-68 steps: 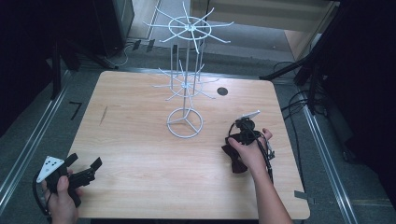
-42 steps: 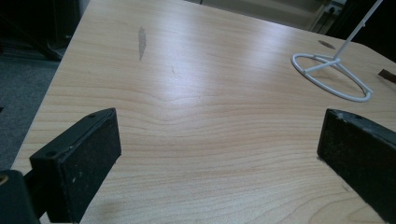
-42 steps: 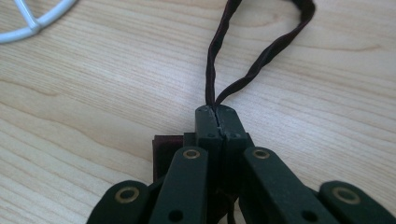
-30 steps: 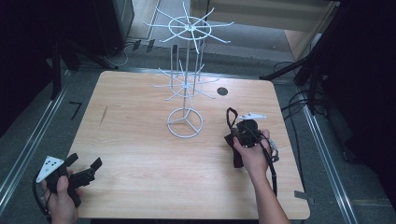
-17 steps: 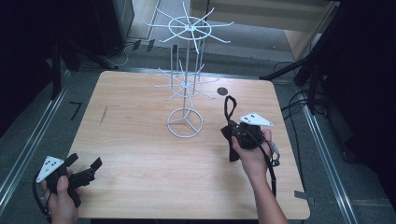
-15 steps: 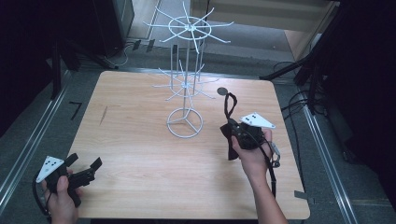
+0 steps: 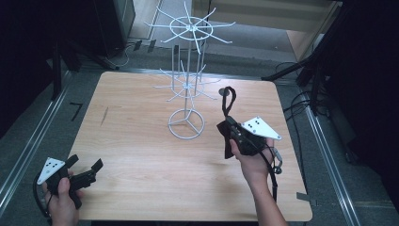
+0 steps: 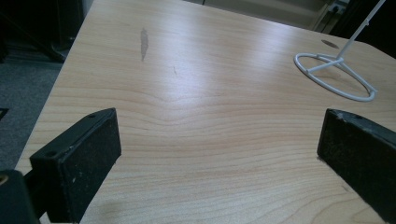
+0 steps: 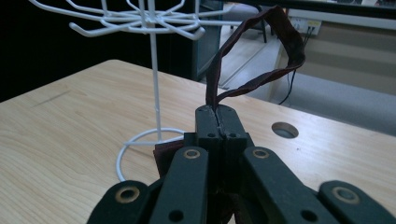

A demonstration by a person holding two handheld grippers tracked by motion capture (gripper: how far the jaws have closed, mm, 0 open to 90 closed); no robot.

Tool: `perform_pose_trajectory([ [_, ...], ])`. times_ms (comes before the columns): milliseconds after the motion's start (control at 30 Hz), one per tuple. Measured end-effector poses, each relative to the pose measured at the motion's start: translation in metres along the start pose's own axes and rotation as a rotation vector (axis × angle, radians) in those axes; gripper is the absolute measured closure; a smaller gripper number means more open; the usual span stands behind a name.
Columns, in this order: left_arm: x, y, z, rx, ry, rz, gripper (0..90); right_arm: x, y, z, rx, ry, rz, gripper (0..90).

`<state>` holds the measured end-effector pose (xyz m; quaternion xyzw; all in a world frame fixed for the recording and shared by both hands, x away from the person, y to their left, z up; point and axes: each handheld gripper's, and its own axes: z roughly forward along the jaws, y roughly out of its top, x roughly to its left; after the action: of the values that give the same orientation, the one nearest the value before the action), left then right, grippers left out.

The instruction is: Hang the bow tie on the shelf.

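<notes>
My right gripper [image 9: 217,116] pinches a dark maroon strap [image 9: 261,51], looped upward just right of the white wire stand [image 7: 187,89]; its lower end is hidden. My left gripper [image 7: 84,175] gapes wide.

High view looks down; both low tool views share the white rack [image 7: 187,89] base.

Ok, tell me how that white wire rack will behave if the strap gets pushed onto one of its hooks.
The white wire rack is probably light: thin wire throughout. It looks top-heavy, with wide hook tiers over a small ring base, so a sideways push may tip or slide it. The dark strap, held in the right tool, looks floppy.
</notes>
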<state>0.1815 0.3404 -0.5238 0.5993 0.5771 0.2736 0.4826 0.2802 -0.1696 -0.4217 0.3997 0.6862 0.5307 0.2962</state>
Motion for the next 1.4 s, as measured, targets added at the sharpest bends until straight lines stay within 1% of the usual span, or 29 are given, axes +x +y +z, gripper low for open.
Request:
perform_pose_trajectory([
  [200, 0.000, 0.000, 0.000, 0.000, 0.000, 0.002, 0.2, 0.009, 0.003, -0.002, -0.018, 0.023, -0.015, 90.0],
  [267, 0.000, 0.000, 0.000, -0.001, 0.000, 0.001, 0.2, 0.012, 0.002, -0.001, -0.019, 0.033, -0.030, 90.0],
  [333, 0.000, 0.000, 0.000, -0.002, 0.000, 0.000, 0.2, 0.013, 0.002, 0.000, -0.017, 0.035, -0.030, 90.0],
  [367, 0.000, 0.000, 0.000, -0.001, 0.000, 0.001, 0.2, 0.016, 0.002, 0.001, -0.032, 0.046, -0.037, 90.0],
  [467, 0.000, 0.000, 0.000, -0.001, 0.001, 0.005, 0.2, 0.018, 0.003, 0.001, -0.038, 0.050, -0.042, 90.0],
  [500, 0.000, 0.000, 0.000, -0.001, 0.001, 0.006, 0.2, 0.020, 0.003, 0.002, -0.041, 0.059, -0.040, 90.0],
  [567, 0.000, 0.000, 0.000, -0.002, 0.003, 0.003, 0.2, 0.021, 0.002, 0.006, -0.032, 0.063, -0.043, 90.0],
  [600, 0.000, 0.000, 0.000, -0.002, 0.005, 0.003, 0.2, 0.023, 0.000, 0.010, -0.018, 0.070, -0.040, 90.0],
  [633, -0.001, 0.000, 0.000, 0.002, 0.006, 0.005, 0.2, 0.023, 0.000, 0.010, -0.018, 0.070, -0.040, 90.0],
  [667, -0.001, 0.000, 0.000, 0.000, 0.008, 0.005, 0.2, 0.024, -0.001, 0.015, -0.010, 0.074, -0.031, 90.0],
  [733, -0.001, 0.000, 0.000, 0.002, 0.011, 0.011, 0.2, 0.024, -0.002, 0.017, -0.009, 0.077, -0.029, 90.0],
  [867, -0.003, 0.000, 0.000, 0.002, 0.018, 0.013, 0.2, 0.026, -0.004, 0.030, 0.005, 0.083, -0.019, 90.0],
  [900, -0.003, 0.000, 0.000, 0.002, 0.017, 0.013, 0.2, 0.028, -0.004, 0.036, 0.012, 0.087, -0.019, 90.0],
  [933, -0.003, 0.000, 0.000, 0.001, 0.017, 0.013, 0.2, 0.028, -0.004, 0.036, 0.012, 0.087, -0.019, 90.0],
  [1033, -0.003, 0.000, 0.000, 0.003, 0.017, 0.014, 0.2, 0.031, -0.004, 0.044, 0.026, 0.096, -0.030, 90.0],
  [1167, -0.003, 0.000, 0.000, 0.001, 0.014, 0.013, 0.2, 0.036, -0.009, 0.057, 0.063, 0.108, -0.036, 90.0],
  [1200, -0.003, 0.000, 0.000, 0.001, 0.014, 0.013, 0.2, 0.036, -0.013, 0.064, 0.091, 0.107, -0.042, 90.0],
  [1233, -0.003, 0.000, 0.000, 0.001, 0.014, 0.013, 0.2, 0.037, -0.015, 0.066, 0.102, 0.106, -0.044, 90.0],
  [1267, -0.003, 0.000, 0.000, 0.001, 0.014, 0.013, 0.2, 0.037, -0.015, 0.066, 0.102, 0.106, -0.044, 90.0],
  [1300, -0.003, 0.000, 0.000, 0.001, 0.013, 0.014, 0.2, 0.037, -0.021, 0.073, 0.125, 0.104, -0.050, 90.0],
  [1400, -0.003, 0.000, 0.000, 0.003, 0.012, 0.015, 0.2, 0.037, -0.024, 0.078, 0.139, 0.100, -0.059, 90.0],
])
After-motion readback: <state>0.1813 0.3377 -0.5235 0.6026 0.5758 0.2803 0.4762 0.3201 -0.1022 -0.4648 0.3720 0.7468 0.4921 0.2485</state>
